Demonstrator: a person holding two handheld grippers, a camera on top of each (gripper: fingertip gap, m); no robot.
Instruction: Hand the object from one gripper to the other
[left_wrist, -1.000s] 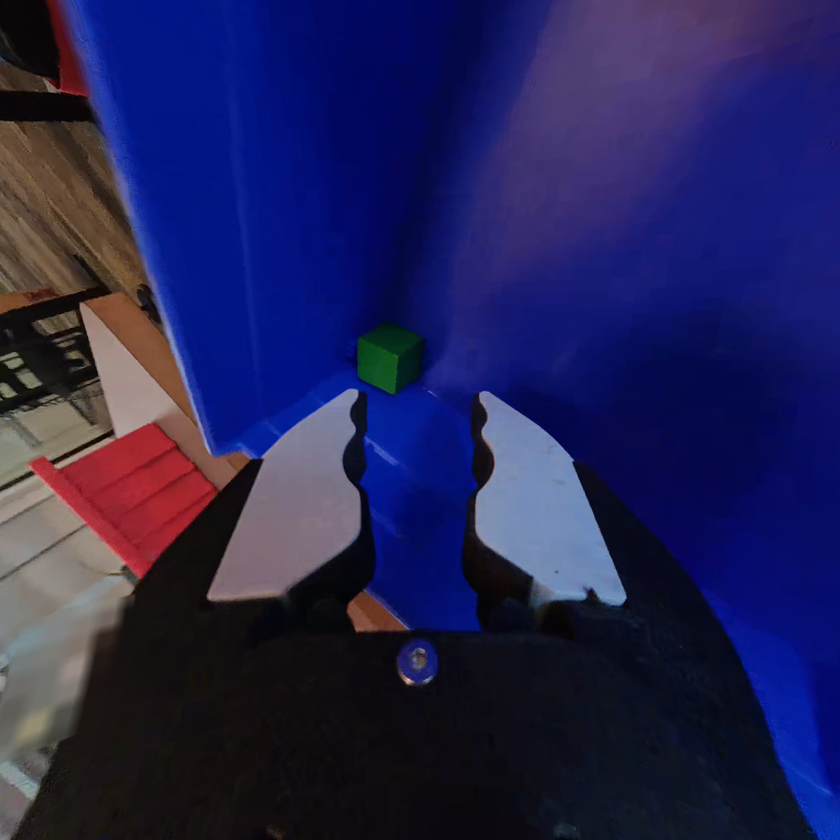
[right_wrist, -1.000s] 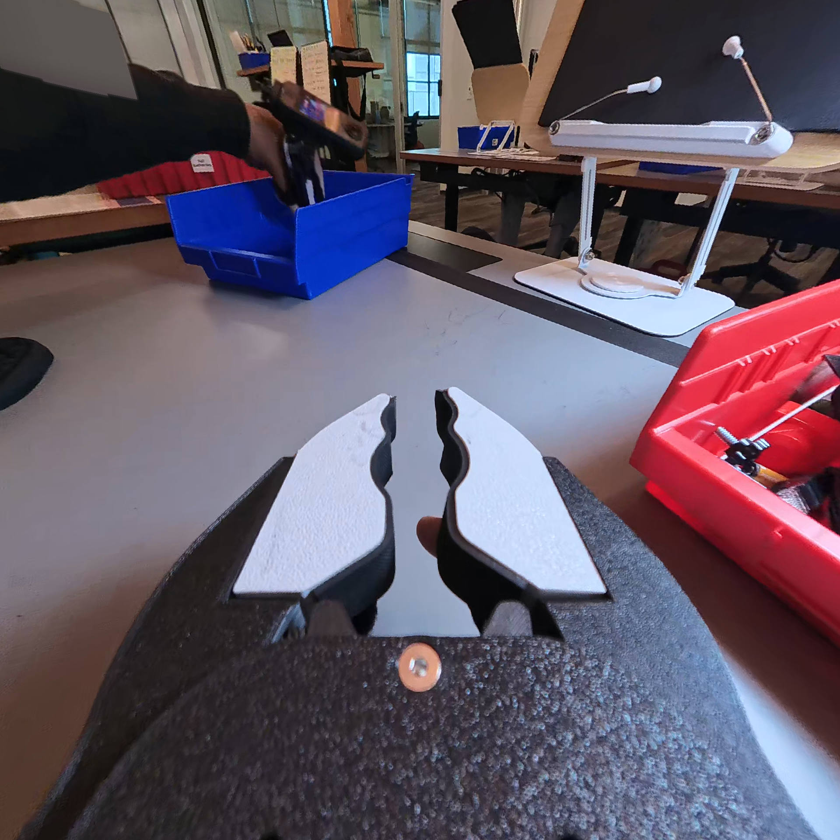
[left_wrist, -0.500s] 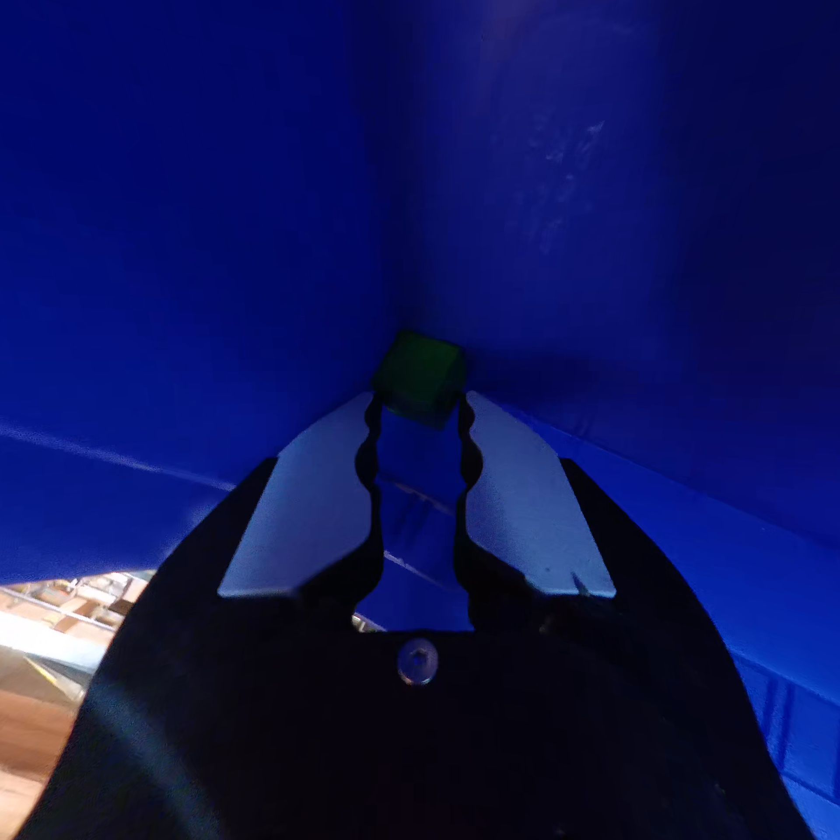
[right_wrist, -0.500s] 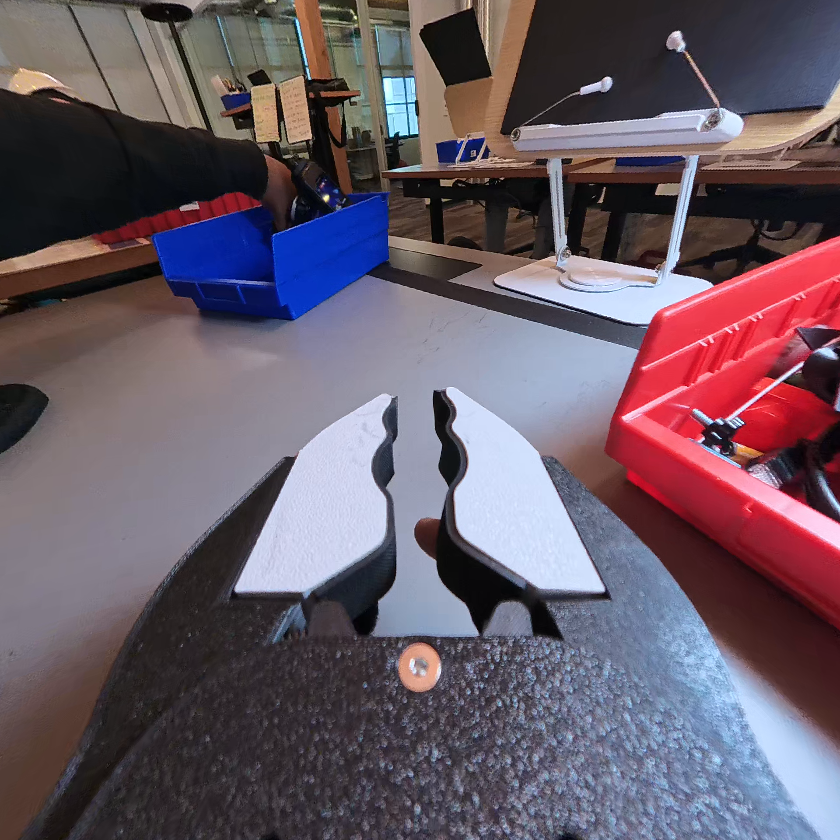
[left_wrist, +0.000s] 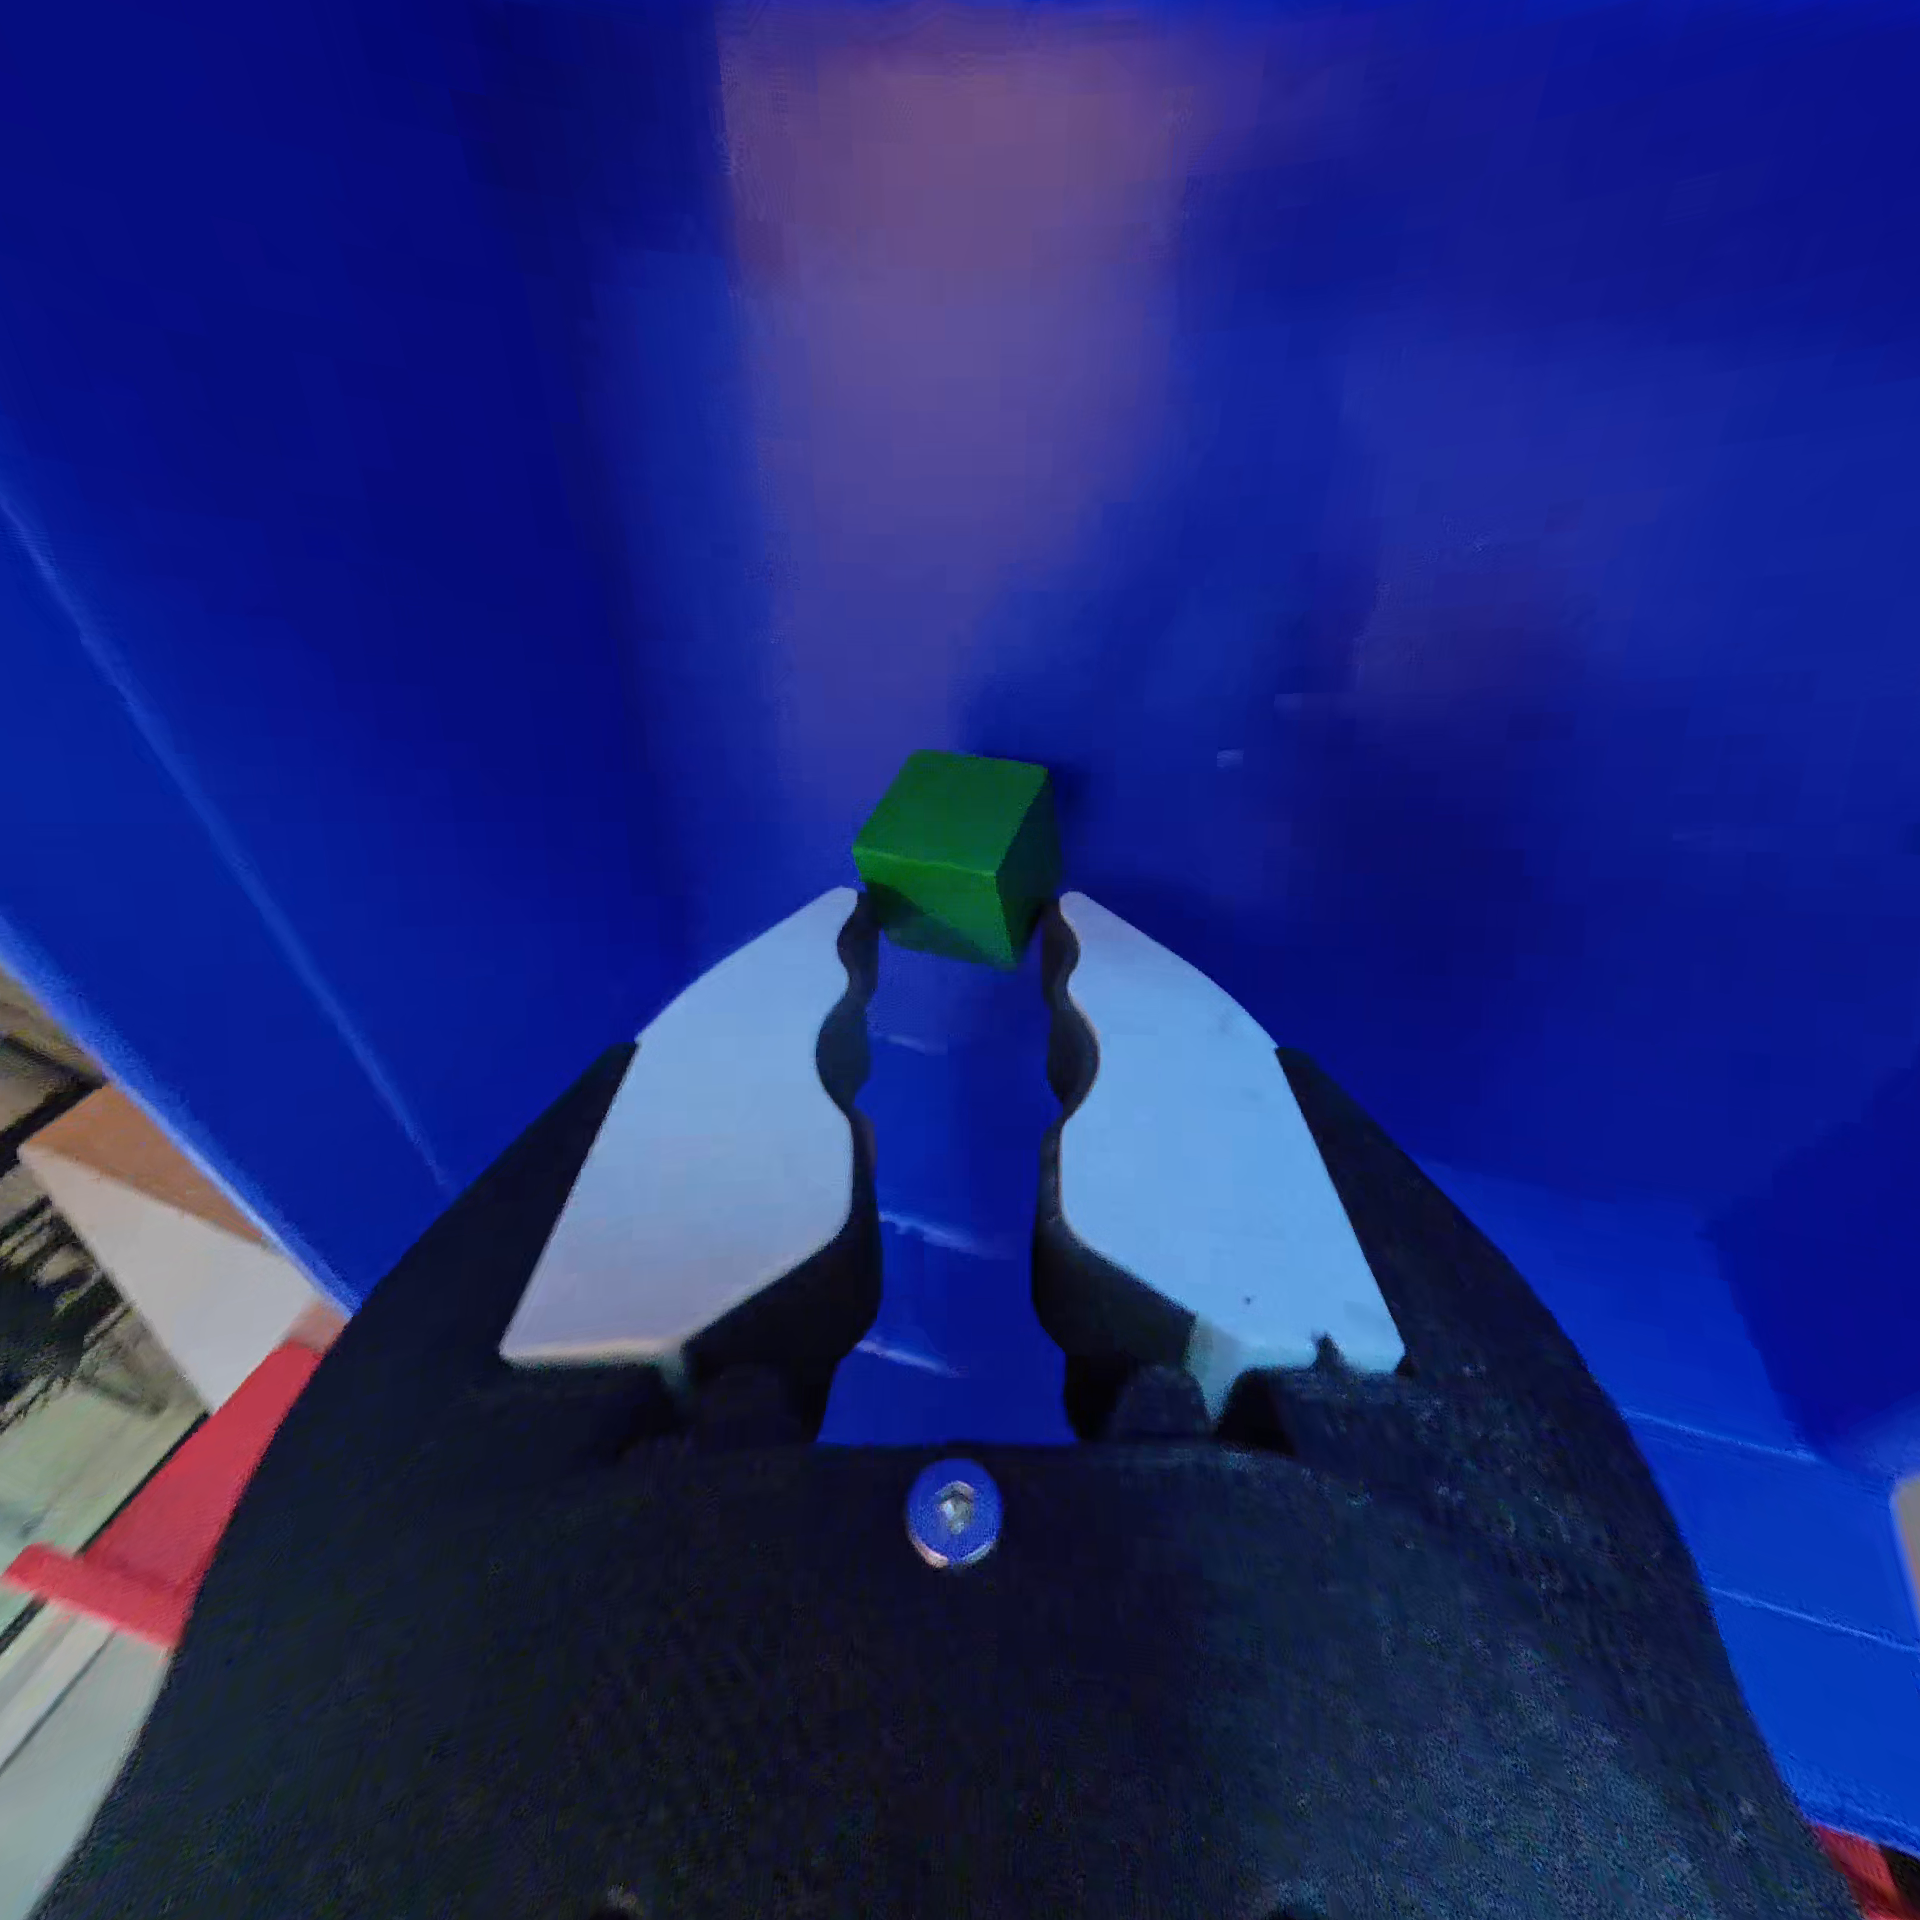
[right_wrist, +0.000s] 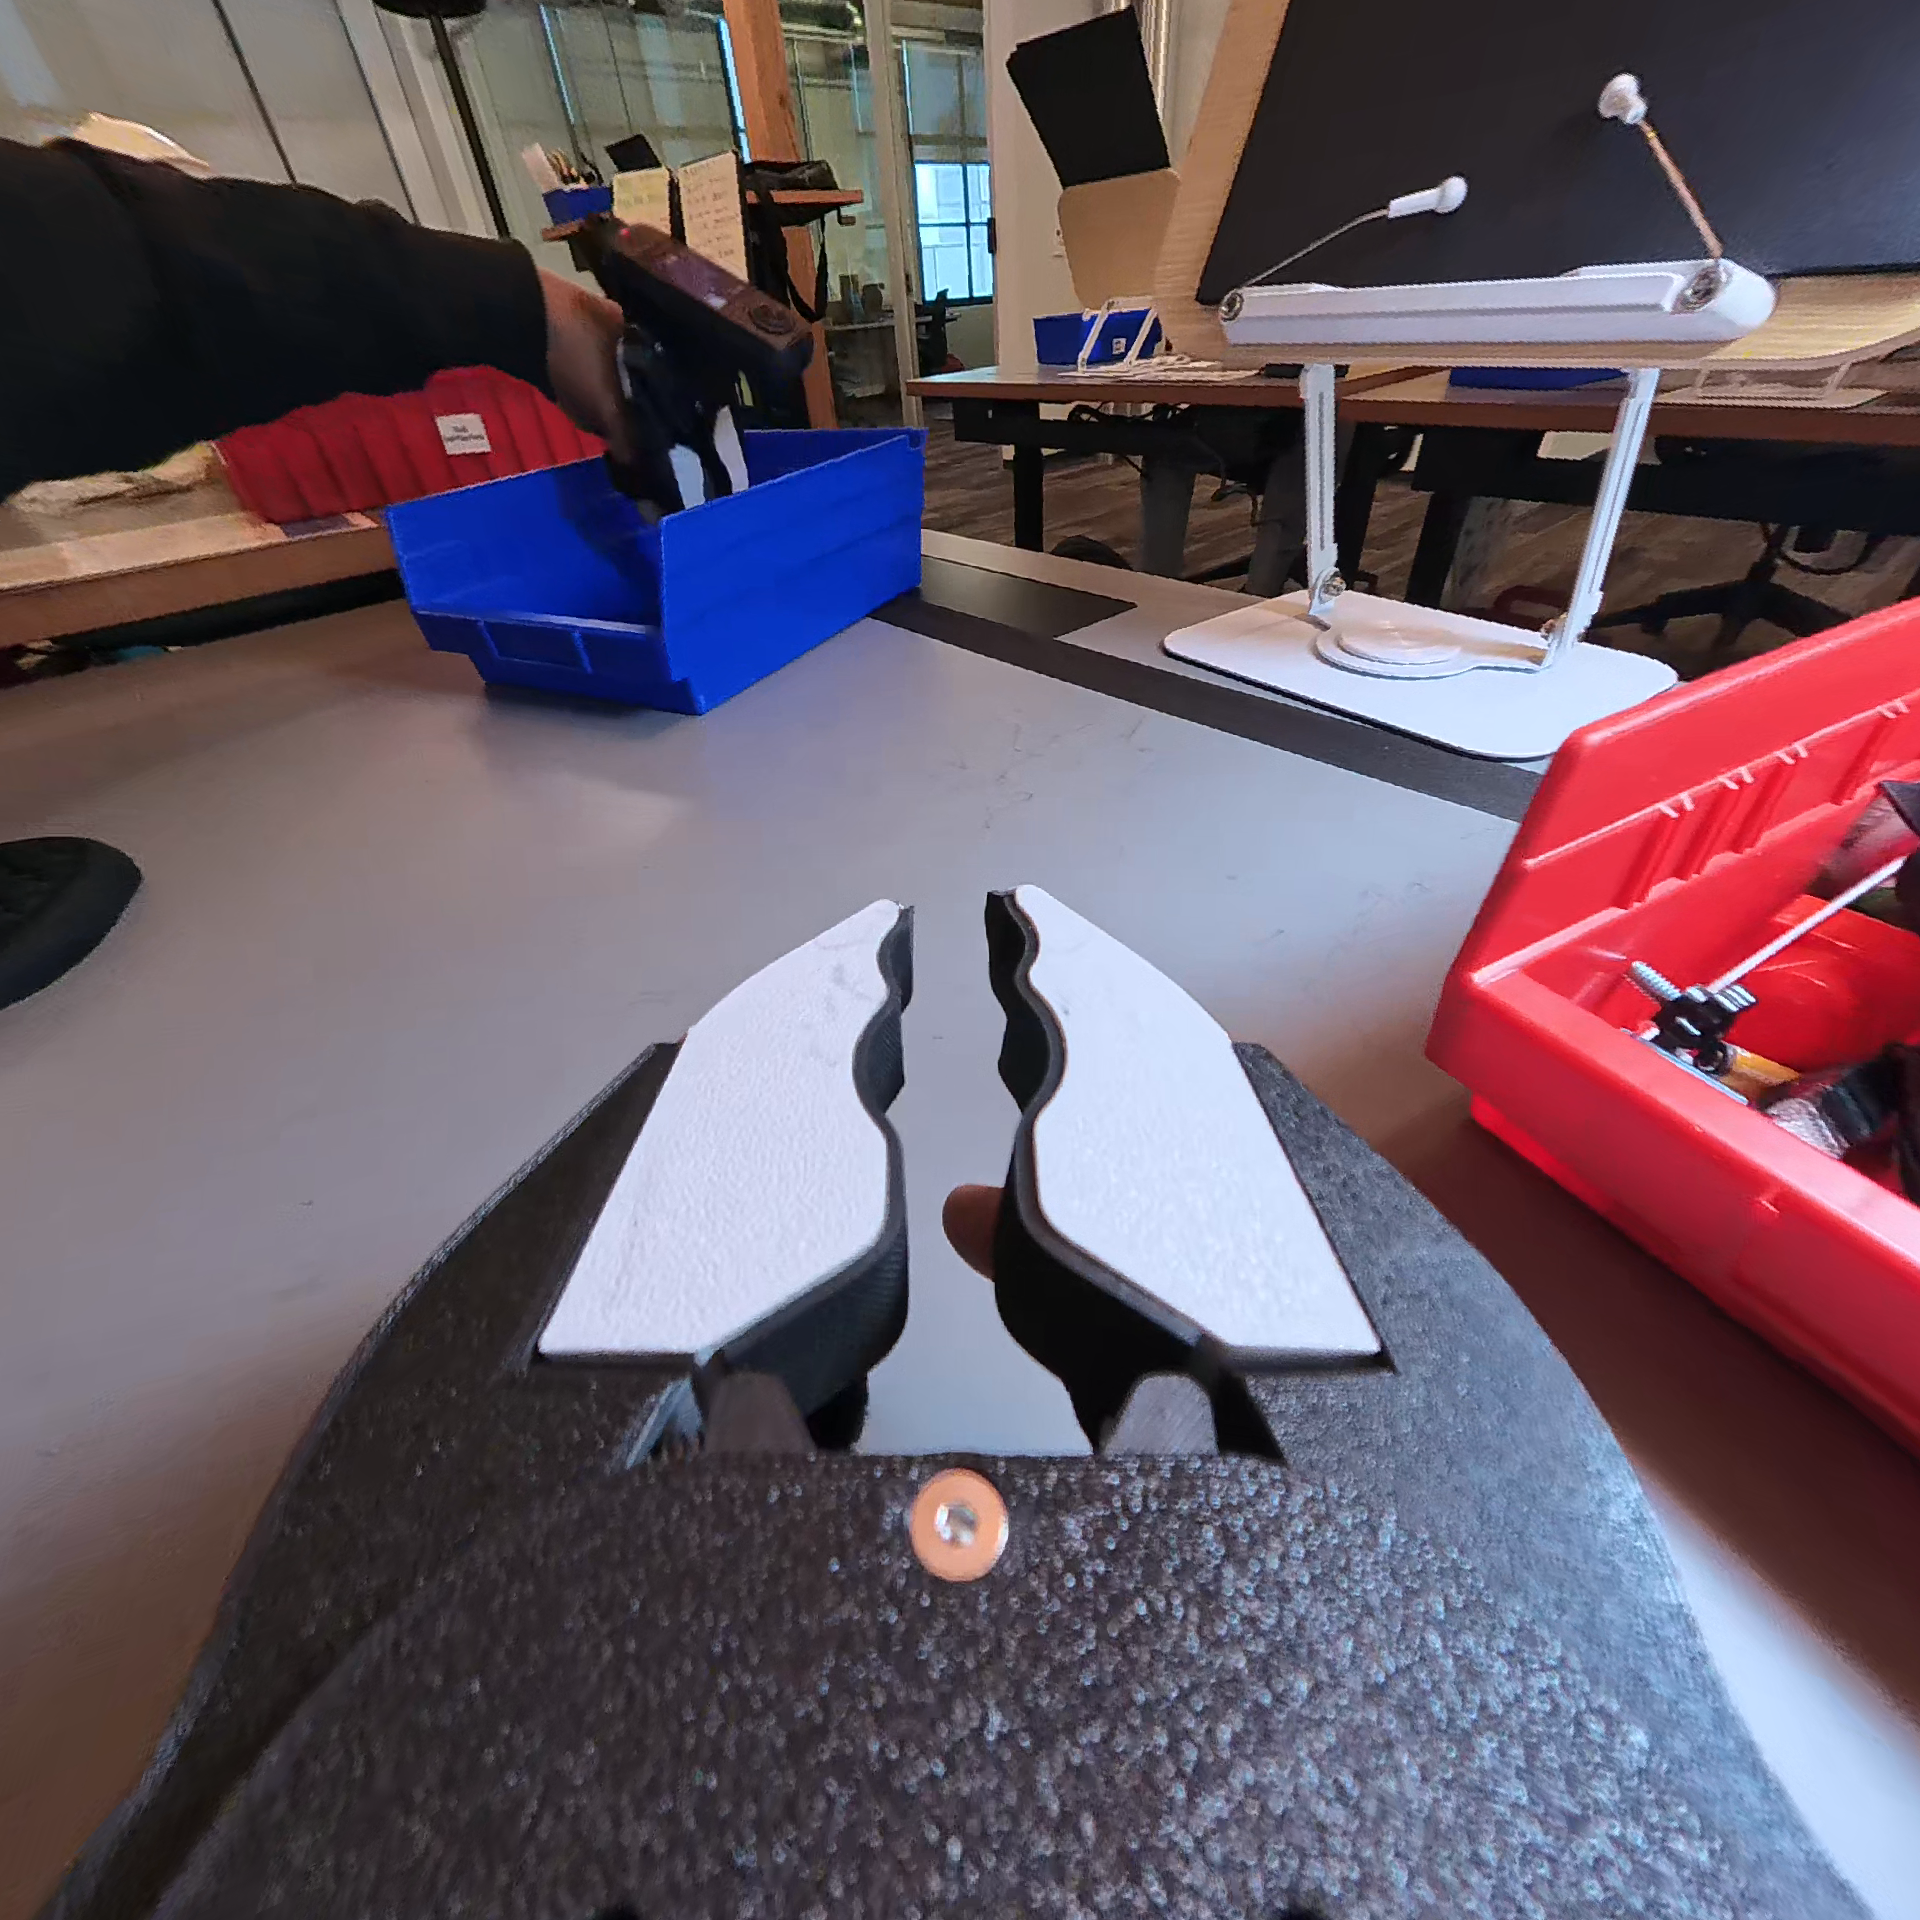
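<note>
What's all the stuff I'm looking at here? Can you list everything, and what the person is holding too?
green cube: one, green, inside the blue bin, at the tips of the left gripper
blue bin: one, blue, far left of the grey table
grey table: one, grey, under both bins
red bin: one, red, right edge of the table, with hardware in it that is too blurred to name
white stand: one, white, behind the table on the right
black pad: one, black, left edge of the table
left gripper: one, black with white fingers, reaching into the blue bin, closed around the cube
right gripper: one, same colours, over the table, slightly open, empty
</note>
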